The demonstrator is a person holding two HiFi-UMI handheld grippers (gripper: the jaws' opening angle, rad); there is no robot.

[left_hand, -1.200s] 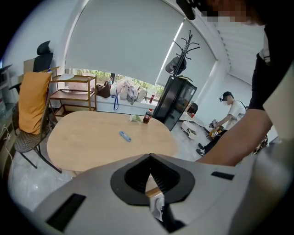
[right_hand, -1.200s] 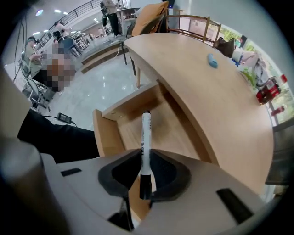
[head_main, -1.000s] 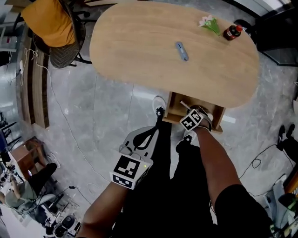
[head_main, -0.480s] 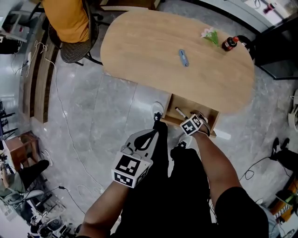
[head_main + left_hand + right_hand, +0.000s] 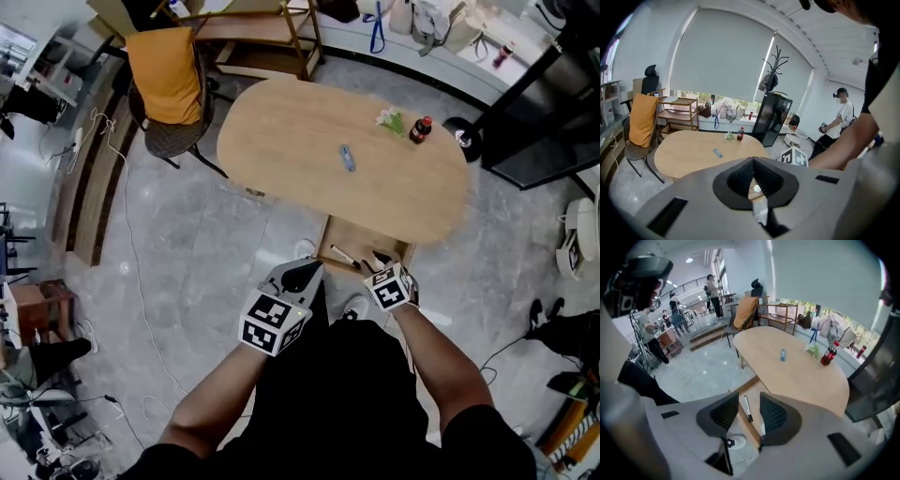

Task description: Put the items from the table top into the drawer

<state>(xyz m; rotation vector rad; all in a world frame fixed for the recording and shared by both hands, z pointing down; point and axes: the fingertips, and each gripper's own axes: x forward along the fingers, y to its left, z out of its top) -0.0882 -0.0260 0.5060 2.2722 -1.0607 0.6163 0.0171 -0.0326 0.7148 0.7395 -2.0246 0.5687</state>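
Right gripper [image 5: 749, 404] higher, jaws wider, empty

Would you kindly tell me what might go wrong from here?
The bottle stands upright near the far edge of the table, close beside the green bundle; reaching for either might topple it. The blue item lies flat and looks thin, so it might slip from a grip. The open drawer juts toward the person's legs and might get bumped.

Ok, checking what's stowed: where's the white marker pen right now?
In the head view the marker pen lies inside the open drawer under the table's near edge, just ahead of the right gripper, whose jaws have just opened and hold nothing.
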